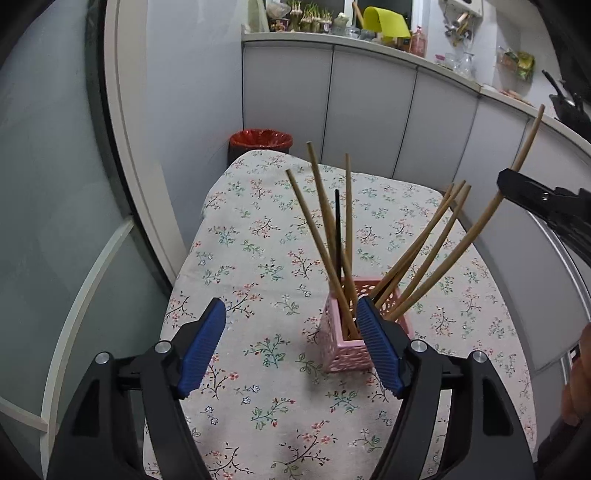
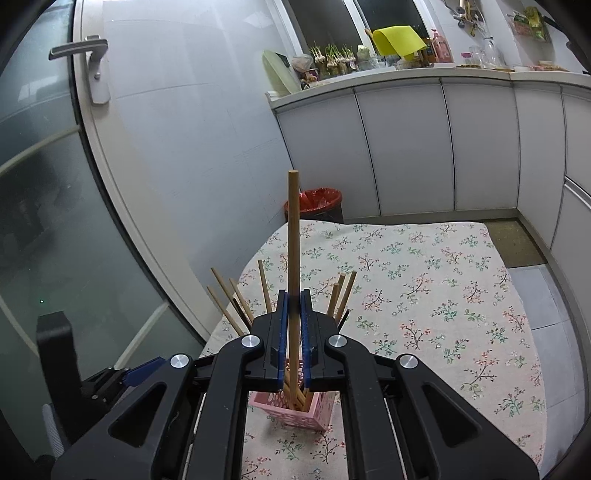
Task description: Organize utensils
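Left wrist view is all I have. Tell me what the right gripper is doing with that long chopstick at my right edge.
Observer: The right gripper is shut on the wooden chopstick, pads on both sides.
Operator: Report where its lower end is.
Observer: Inside the pink basket, among the other chopsticks.
Operator: Give me the left gripper's state.
Observer: The left gripper is open, holding nothing.

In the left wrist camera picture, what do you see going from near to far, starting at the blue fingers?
Left hand-held gripper with its blue fingers → pink basket of chopsticks → flowery tablecloth → red-lined bin → grey cabinets → countertop with the yellow sheet.
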A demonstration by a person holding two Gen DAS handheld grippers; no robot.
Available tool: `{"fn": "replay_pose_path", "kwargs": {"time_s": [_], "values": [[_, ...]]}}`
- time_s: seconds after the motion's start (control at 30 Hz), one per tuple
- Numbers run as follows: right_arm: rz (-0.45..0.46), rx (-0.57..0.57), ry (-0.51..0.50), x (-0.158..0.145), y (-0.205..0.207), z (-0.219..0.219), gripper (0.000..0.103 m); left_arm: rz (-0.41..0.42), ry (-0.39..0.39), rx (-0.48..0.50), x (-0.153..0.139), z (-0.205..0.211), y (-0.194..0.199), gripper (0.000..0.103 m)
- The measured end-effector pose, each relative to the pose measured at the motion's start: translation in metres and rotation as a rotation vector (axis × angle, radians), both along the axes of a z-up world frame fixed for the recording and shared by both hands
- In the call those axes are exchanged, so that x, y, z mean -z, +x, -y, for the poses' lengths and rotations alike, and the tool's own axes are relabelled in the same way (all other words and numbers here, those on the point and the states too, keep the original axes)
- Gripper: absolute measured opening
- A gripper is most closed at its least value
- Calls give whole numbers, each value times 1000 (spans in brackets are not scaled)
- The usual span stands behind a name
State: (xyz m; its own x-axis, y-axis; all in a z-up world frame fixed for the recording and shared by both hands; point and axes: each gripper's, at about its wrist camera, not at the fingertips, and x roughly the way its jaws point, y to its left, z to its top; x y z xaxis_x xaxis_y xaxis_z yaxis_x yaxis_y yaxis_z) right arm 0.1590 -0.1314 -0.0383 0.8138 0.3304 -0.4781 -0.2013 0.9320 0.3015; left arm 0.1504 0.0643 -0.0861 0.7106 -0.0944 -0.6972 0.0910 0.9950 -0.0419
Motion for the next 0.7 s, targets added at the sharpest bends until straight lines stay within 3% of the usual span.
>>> {"fn": "replay_pose_path", "kwargs": {"time_s": [0.17,0.2,0.23,0.27,0.4,0.7], "values": [[-28,-1,9,14,14,-7,10,-14,12,-6,4,-1,2,73],[-37,5,13,15,15,-7,17,-15,11,-6,4,-1,3,76],[-43,3,20,15,15,-6,33,-17,7,-9,5,-1,3,79],[-43,2,32,13,14,-3,39,-17,5,-11,5,-1,3,80],[-29,1,35,0,3,8,44,-27,-9,-15,2,3,-2,87],[-43,86,-25,-24,-36,50,83,18,-14,-28,-23,23,-34,94]]}}
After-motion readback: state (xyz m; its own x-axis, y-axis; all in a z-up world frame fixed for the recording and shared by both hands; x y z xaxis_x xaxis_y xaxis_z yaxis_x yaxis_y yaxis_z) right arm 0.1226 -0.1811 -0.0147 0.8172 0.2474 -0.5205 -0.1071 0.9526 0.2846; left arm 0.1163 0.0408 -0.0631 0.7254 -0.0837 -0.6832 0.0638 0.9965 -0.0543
